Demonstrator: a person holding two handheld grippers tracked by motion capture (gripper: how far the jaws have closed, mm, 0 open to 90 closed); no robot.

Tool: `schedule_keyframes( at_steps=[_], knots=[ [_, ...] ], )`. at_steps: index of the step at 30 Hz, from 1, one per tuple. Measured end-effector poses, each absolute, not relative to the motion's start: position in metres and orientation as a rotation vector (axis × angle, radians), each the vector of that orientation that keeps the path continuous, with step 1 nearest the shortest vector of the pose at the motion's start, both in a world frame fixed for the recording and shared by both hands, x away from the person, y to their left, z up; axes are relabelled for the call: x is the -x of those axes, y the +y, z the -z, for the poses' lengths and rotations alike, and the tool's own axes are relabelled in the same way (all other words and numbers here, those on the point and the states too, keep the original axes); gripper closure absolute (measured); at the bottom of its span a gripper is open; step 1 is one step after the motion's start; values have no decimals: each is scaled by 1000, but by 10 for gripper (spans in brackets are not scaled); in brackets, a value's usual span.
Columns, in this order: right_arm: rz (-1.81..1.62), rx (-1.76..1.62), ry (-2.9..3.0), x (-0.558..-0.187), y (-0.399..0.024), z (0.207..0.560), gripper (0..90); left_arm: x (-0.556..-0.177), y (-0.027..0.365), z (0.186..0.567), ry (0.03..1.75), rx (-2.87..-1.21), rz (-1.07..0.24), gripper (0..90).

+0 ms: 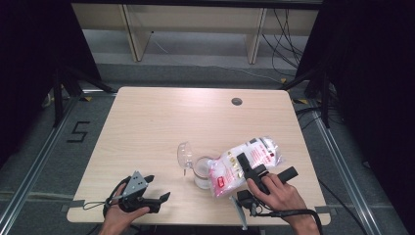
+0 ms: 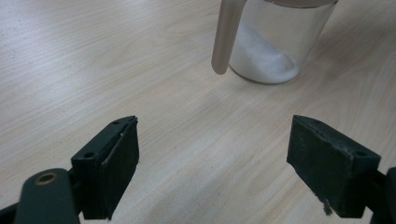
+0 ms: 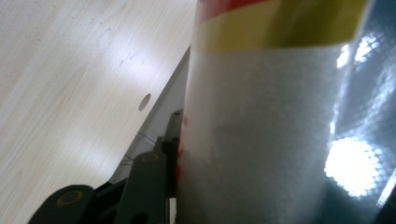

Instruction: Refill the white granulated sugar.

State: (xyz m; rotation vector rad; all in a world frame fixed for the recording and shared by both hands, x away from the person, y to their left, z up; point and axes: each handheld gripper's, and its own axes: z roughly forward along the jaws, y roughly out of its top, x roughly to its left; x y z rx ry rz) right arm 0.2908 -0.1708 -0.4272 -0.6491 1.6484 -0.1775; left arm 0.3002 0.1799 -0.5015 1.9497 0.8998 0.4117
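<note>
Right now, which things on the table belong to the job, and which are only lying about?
In the job:
- bag of white grains, clamped in the right claw
- glass jar

Lying about:
- clear lid
- left claw, open and idle

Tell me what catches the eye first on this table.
The clear plastic bag of white grains with red print, clamped in the right gripper, tilts over a clear glass jar holding white powder near the table's front edge. The left gripper waits open at the front left.
</note>
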Motion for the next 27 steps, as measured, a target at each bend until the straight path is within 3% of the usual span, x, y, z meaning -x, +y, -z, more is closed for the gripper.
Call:
schedule_keyframes(
  at_steps=[27],
  knots=[
    [198,691,1675,-297,-160,430,643,-302,179,502,868,-1968,-417,166]
  ],
)
